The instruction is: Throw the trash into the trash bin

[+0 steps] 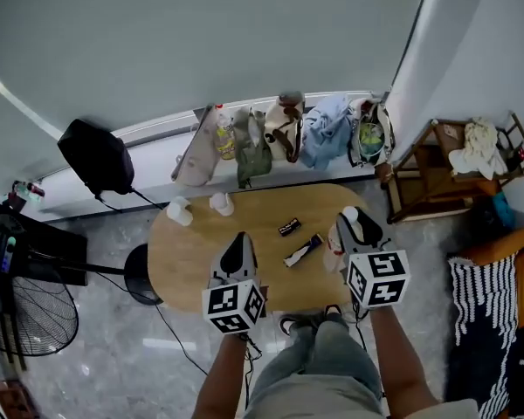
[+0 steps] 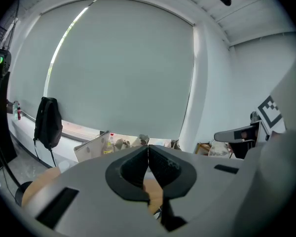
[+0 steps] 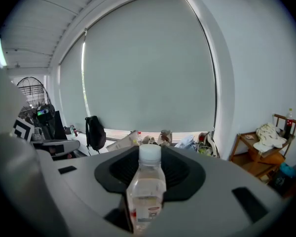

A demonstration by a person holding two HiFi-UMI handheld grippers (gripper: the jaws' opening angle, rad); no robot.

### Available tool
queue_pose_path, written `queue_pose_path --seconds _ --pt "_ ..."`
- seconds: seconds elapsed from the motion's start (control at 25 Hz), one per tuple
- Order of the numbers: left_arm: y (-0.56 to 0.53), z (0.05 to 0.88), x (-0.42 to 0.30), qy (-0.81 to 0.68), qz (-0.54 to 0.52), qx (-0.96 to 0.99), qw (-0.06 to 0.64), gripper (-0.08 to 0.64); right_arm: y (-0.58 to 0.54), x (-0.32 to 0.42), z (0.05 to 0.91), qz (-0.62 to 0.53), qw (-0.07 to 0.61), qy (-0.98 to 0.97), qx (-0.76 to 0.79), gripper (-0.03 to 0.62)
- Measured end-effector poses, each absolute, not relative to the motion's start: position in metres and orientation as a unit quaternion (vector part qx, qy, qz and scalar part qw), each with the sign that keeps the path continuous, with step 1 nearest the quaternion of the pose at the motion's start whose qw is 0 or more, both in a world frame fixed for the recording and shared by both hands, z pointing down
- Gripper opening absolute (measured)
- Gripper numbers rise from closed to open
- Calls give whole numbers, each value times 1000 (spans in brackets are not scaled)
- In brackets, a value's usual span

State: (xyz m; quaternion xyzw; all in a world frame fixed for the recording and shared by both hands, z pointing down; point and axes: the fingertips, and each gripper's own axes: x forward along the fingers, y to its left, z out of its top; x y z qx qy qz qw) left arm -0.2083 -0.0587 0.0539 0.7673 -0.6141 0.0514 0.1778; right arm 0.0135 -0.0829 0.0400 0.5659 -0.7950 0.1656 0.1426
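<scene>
My right gripper point(image 1: 354, 220) is shut on a clear plastic bottle point(image 3: 147, 184) with a white cap, which points forward out of the jaws. In the head view the bottle point(image 1: 349, 215) hangs over the right end of the oval wooden table point(image 1: 192, 256). My left gripper point(image 1: 237, 243) hovers above the table's near middle. In the left gripper view its jaws point(image 2: 148, 149) meet at the tips with nothing between them. On the table lie a small black packet point(image 1: 288, 226), a dark and white wrapper point(image 1: 303, 250) and two white cups point(image 1: 180, 210) point(image 1: 220, 203). No trash bin is identifiable.
A dark round object point(image 1: 138, 274) stands by the table's left end. A black backpack point(image 1: 96, 157) and several bags point(image 1: 284, 133) line the window sill. A wooden shelf point(image 1: 437, 177) is at the right, a fan point(image 1: 31, 314) at the left. The person's legs point(image 1: 319, 356) are at the table's near edge.
</scene>
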Motion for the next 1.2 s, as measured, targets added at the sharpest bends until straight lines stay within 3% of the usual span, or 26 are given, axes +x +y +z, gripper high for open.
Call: queue_pose_path --seconds 0.6,0.92,1.2 --pt "-65 74 -32 -534 85 818 198 18 -49 191 66 196 137 -731 639 144" --pt "-60 115 70 -499 114 834 208 18 -26 292 97 213 136 -696 672 144" --pt "-50 193 129 -463 160 840 232 18 -9 347 178 256 137 -663 690 144"
